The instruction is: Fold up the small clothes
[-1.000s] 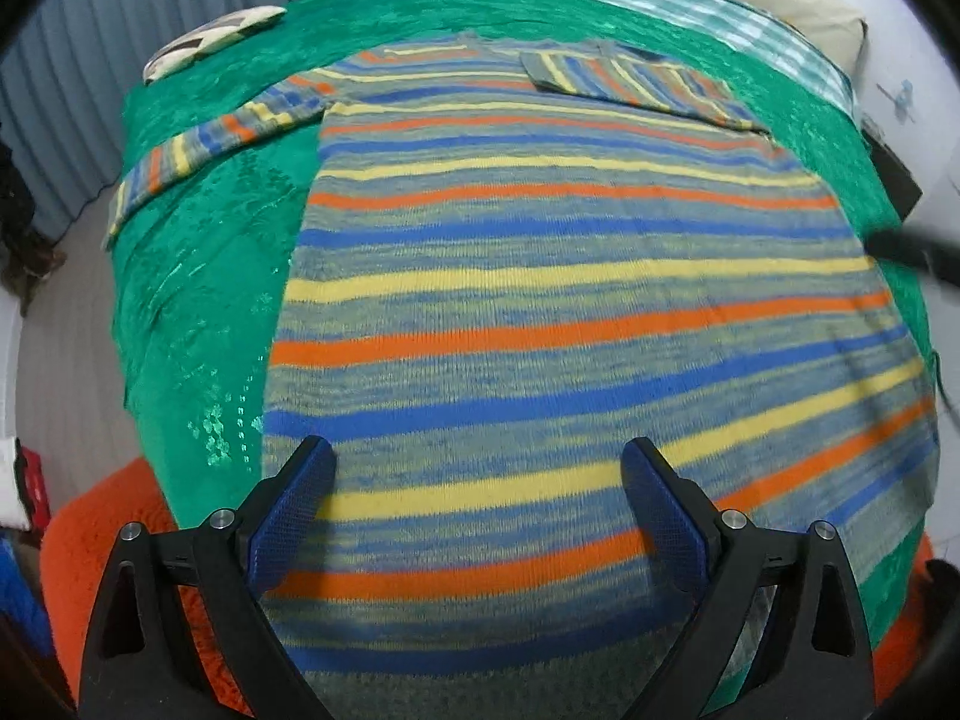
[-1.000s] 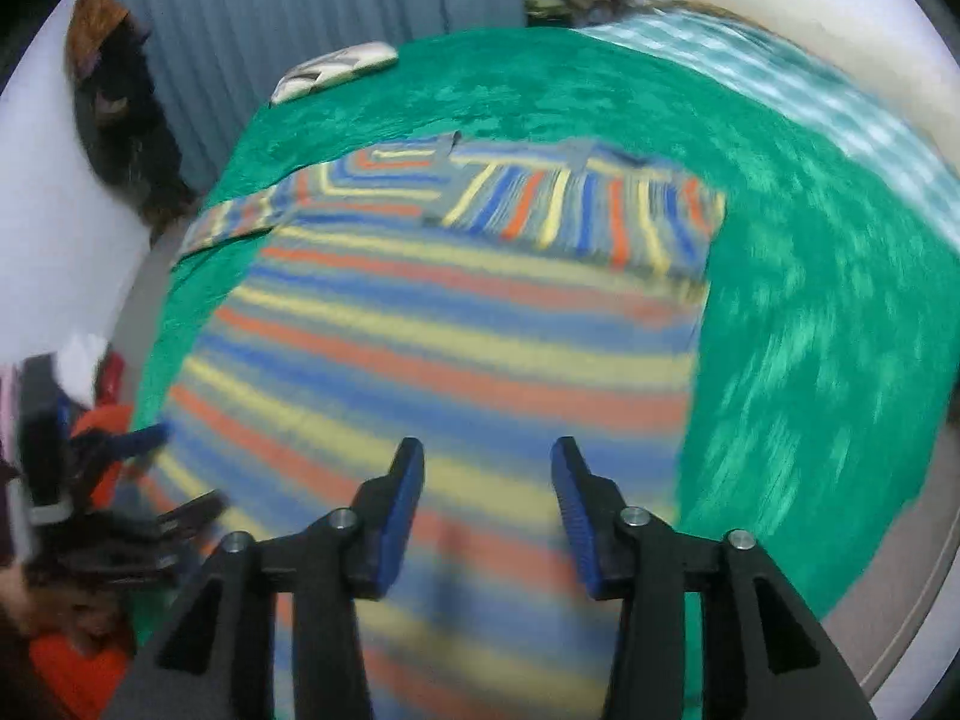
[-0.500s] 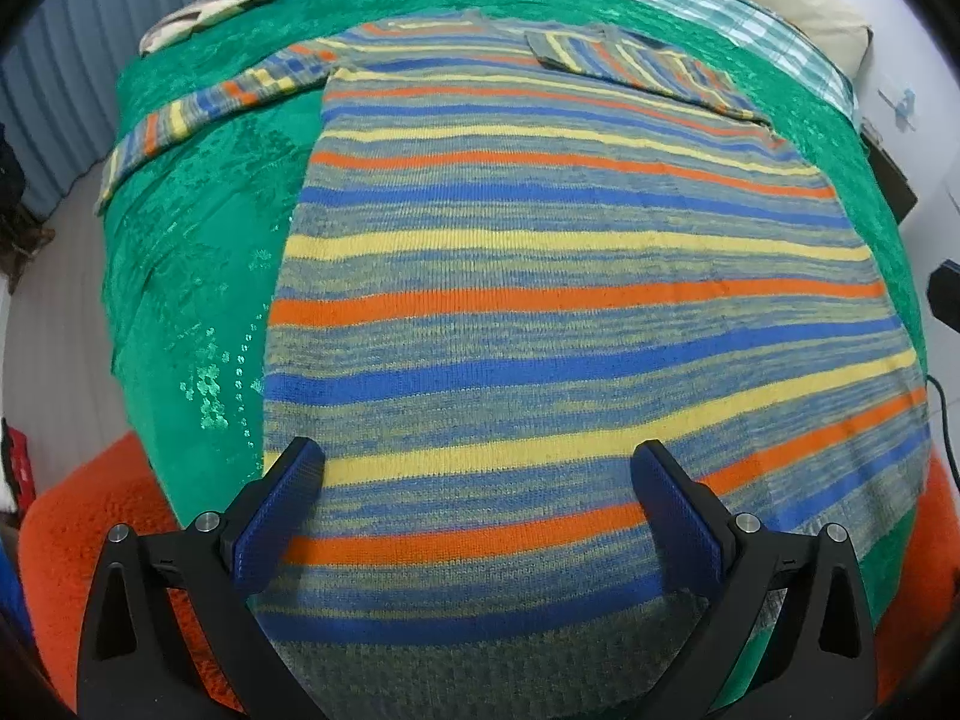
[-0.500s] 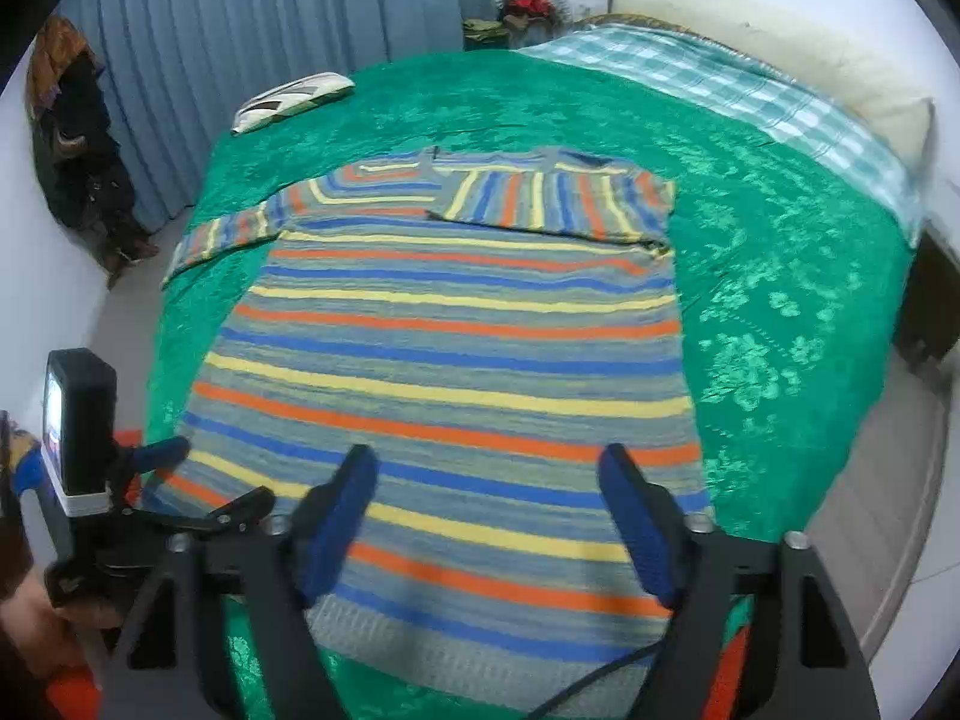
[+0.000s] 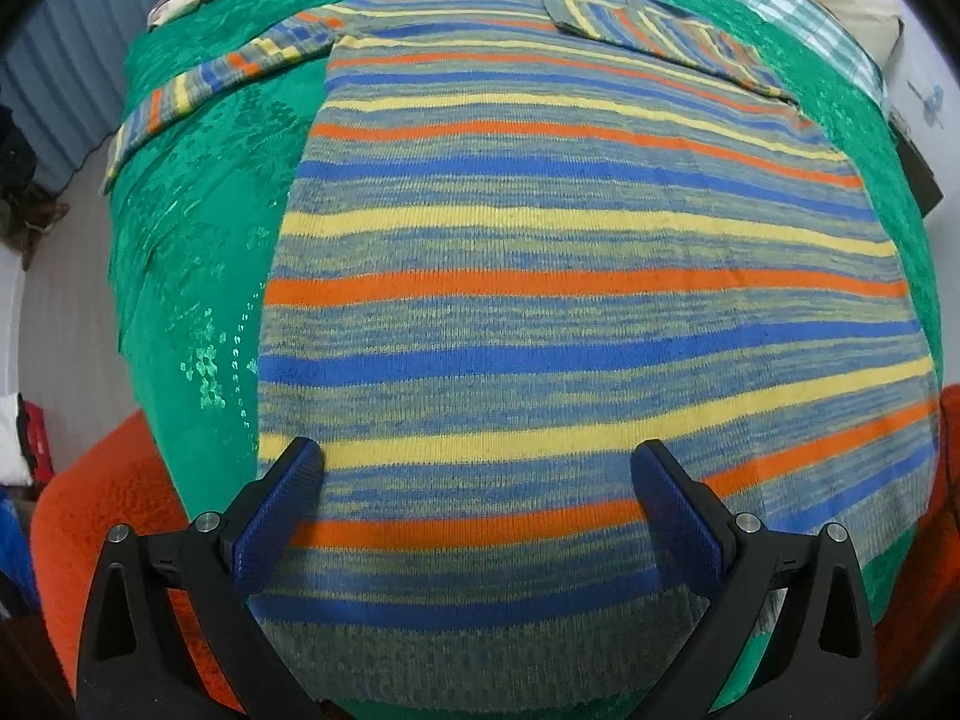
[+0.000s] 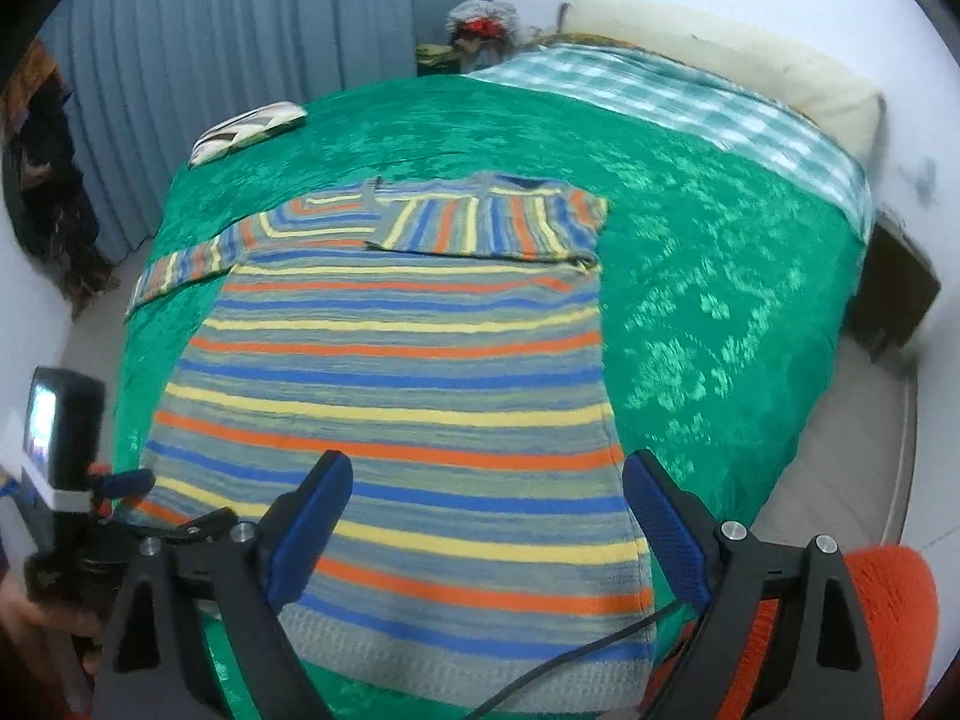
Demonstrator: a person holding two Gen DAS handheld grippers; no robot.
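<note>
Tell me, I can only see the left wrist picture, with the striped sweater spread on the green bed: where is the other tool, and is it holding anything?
Observer: The right tool hovers above the sweater, near its hem on the right side. Its jaws have just been opening and nothing is gripped between them.
Operator: Is anything else down by that hem?
Observer: Yes, a thin black cable runs across in front of the hem, close to that tool.
Operator: What is at the far end of the bed?
Observer: A cream headboard cushion along the white wall, behind a green checked blanket.
</note>
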